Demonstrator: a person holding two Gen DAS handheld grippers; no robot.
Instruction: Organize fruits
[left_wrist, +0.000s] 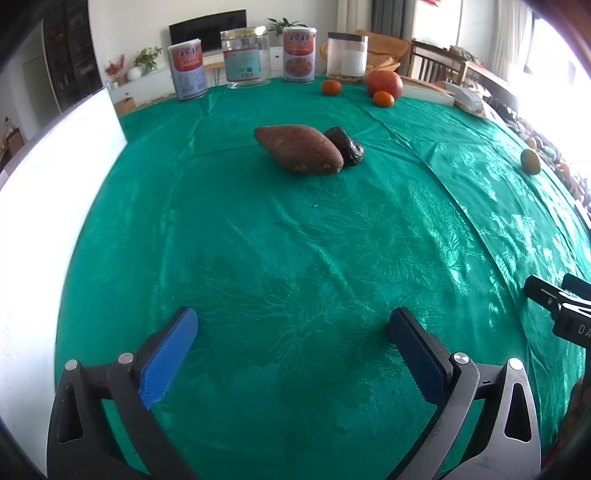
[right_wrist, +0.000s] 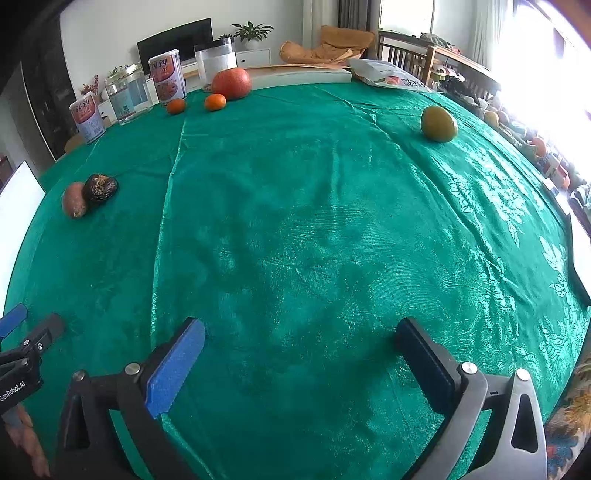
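Both tongs wide, empty: left gripper (left_wrist: 293, 354), right gripper (right_wrist: 301, 363). Scattered on the green patterned tablecloth (right_wrist: 295, 221): reddish-brown sweet potato (left_wrist: 298, 148) touching wrinkled dark fruit (left_wrist: 345, 144); green-yellow round fruit (right_wrist: 438, 123) alone, far right. Approach low, straddle one fruit squarely, close gently.

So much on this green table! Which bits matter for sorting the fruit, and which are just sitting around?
For the job:
- sweet potato
- dark wrinkled fruit
- two small oranges
- big red-orange fruit
- green fruit
- both open grippers

Just lying about:
- two tins
- clear jars
- tablecloth
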